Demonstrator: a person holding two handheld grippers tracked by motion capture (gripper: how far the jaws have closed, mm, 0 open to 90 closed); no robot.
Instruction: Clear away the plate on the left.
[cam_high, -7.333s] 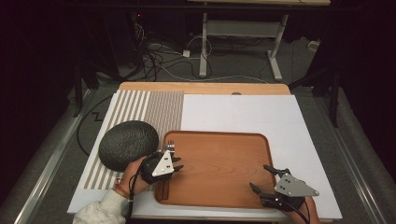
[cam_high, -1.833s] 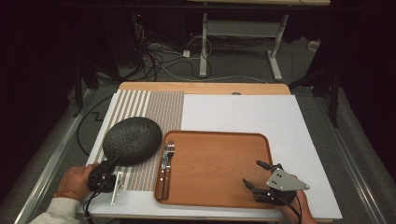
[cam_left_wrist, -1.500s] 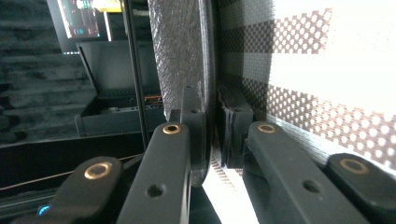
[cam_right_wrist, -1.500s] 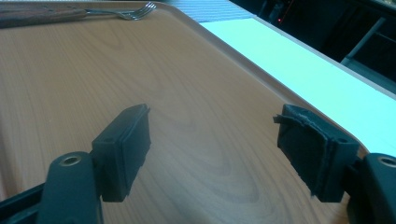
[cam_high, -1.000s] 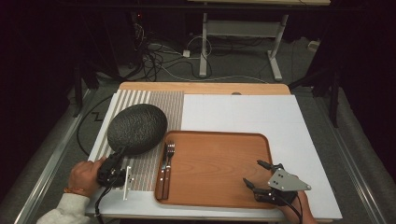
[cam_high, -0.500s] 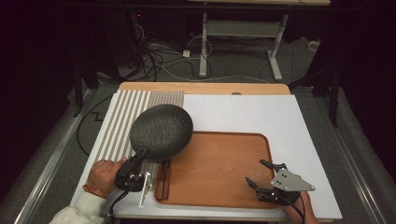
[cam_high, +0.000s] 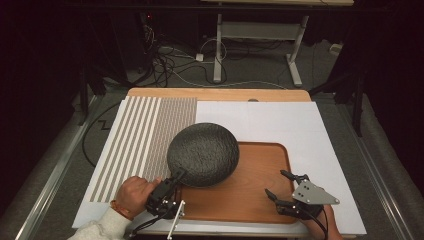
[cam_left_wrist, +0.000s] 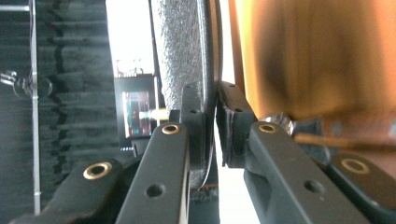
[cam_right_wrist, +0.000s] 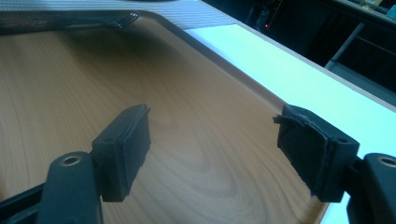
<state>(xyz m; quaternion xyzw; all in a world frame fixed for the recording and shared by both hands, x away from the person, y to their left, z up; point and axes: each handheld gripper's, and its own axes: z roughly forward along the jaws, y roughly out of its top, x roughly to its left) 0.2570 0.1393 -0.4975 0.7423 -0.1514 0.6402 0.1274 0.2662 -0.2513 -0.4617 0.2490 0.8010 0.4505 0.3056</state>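
A dark, rough-textured round dish (cam_high: 202, 154) hangs tilted over the left half of the wooden tray (cam_high: 260, 170). My left gripper (cam_high: 176, 176) is shut on its near rim. In the left gripper view the jaws (cam_left_wrist: 211, 126) clamp the thin edge of the dish (cam_left_wrist: 180, 46), with the tray (cam_left_wrist: 303, 56) blurred beside it. My right gripper (cam_high: 276, 183) stands open just above the tray's front right corner. The right gripper view has the jaws (cam_right_wrist: 219, 149) wide apart over bare tray wood (cam_right_wrist: 70, 70). Fork tines (cam_right_wrist: 123, 19) lie at the tray's far side.
A striped placemat (cam_high: 145, 130) covers the table's left part and a white sheet (cam_high: 280, 120) its right. The wooden table edge (cam_high: 215, 93) runs along the back. Cables and a desk frame stand on the dark floor beyond.
My left gripper has carried the dish from the striped mat rightward, over the tray's left side, where it now hides the fork from above. The right gripper has barely moved.
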